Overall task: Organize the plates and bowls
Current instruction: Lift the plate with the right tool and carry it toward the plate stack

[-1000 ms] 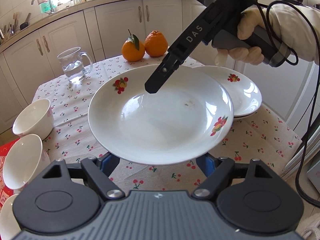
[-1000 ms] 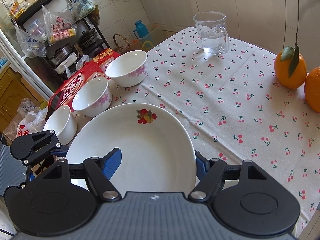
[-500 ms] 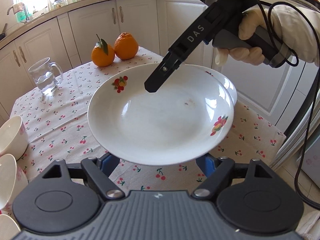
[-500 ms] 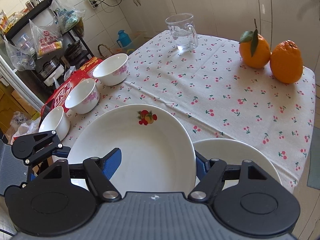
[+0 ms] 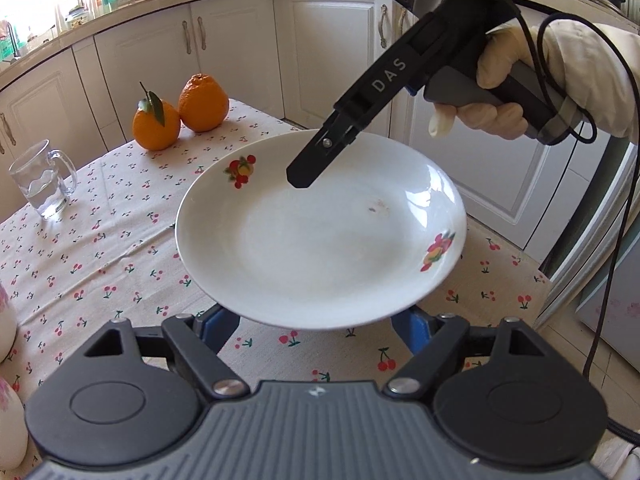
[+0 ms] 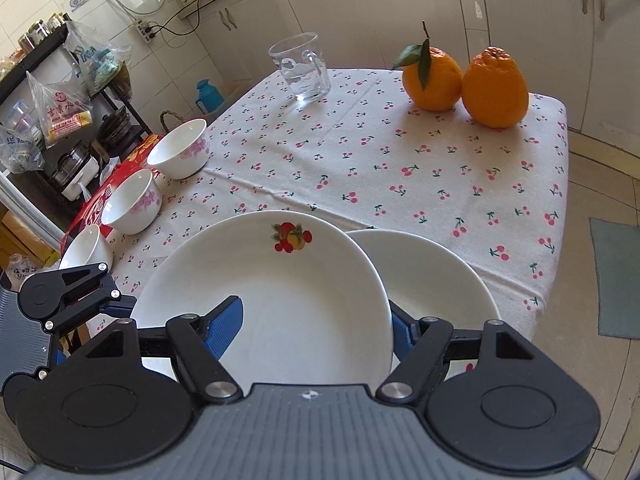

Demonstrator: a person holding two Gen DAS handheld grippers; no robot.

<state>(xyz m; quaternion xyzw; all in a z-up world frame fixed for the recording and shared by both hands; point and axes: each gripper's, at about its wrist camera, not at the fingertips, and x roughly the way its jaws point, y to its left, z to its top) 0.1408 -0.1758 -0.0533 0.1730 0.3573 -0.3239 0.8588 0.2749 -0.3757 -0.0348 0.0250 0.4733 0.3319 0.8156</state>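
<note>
Plate carried over to the second plate, almost above it now.

The right gripper [image 6: 316, 332] pinches the rim of the fruit-print plate [image 6: 280, 280]; a second plate [image 6: 436, 280], which a second ago was out of its view, now lies just right of its jaws. The left gripper [image 5: 316, 326] has its jaws wide under the plate's near edge, gripping nothing. Stacking looks close.

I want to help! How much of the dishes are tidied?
One plate already sits on the table. The fruit-print plate is in the right gripper, hanging partly over it, not yet stacked. Three bowls stand apart, unstacked.
</note>
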